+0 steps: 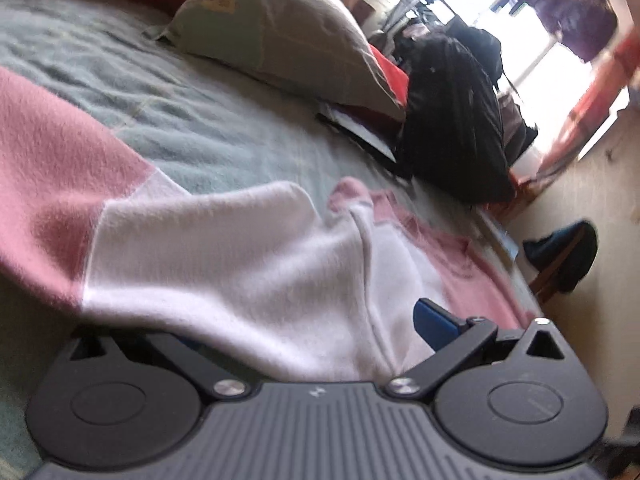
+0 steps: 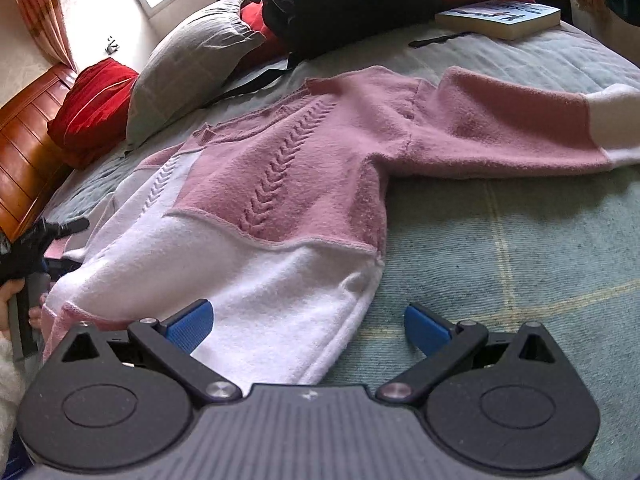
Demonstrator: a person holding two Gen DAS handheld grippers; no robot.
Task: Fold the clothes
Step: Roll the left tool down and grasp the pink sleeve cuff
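The pink-and-white sweater (image 2: 280, 184) lies spread on the green bedspread (image 2: 520, 248), one sleeve (image 2: 500, 136) stretched out sideways. The right gripper (image 2: 308, 328) stands wide apart at the white hem, one pad over the cloth, nothing pinched. The left gripper (image 1: 280, 320) is draped in white knit; whether it grips, I cannot tell. Seemingly a fold is being set up: the hem corners want firm, matching holds.
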